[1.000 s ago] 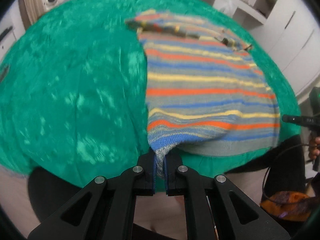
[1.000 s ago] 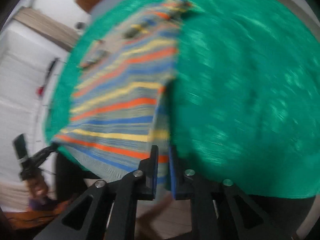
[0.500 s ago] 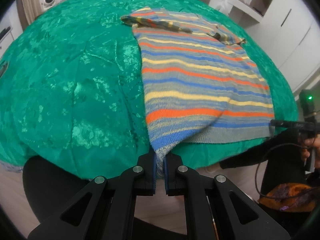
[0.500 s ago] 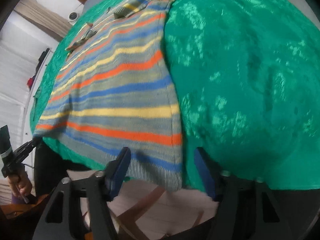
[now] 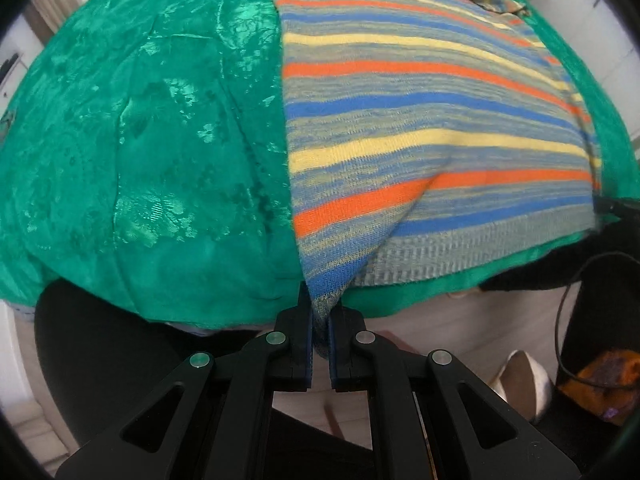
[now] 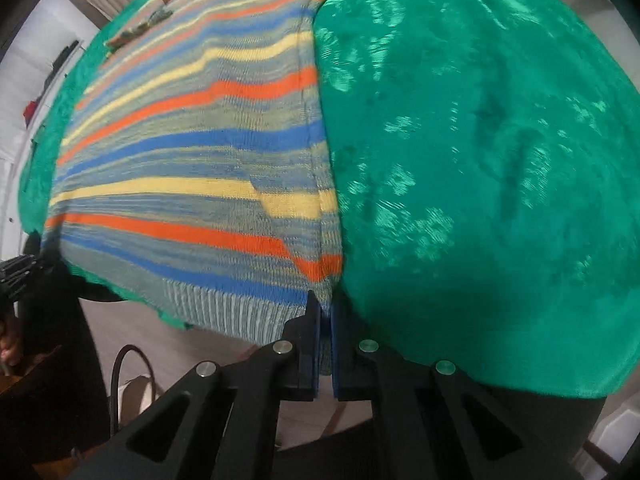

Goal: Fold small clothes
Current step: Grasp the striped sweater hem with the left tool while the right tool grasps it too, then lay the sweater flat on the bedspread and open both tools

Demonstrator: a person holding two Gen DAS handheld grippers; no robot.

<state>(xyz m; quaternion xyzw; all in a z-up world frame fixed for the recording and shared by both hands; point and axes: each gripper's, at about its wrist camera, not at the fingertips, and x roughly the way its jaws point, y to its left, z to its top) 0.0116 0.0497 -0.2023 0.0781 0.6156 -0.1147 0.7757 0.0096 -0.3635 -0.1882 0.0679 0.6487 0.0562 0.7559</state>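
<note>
A striped knit sweater [image 5: 420, 120] in grey, blue, orange and yellow lies flat on the green bedspread [image 5: 140, 140], hem toward me. My left gripper [image 5: 320, 320] is shut on the sweater's near left hem corner, which is pulled off the bed edge. In the right wrist view the sweater [image 6: 192, 168] fills the left half, and my right gripper [image 6: 326, 320] is shut on its near right hem corner at the edge of the bedspread [image 6: 480, 160]. The folded sleeves lie at the far end.
The bed edge runs just in front of both grippers, with floor below. A black cable [image 5: 568, 320] and a dark bag lie at the right in the left wrist view. White cabinets stand beyond the bed.
My right gripper was open around the hem corner half a second ago and has now shut on it. Both grippers have moved closer to the bed; the left has kept its grip.
</note>
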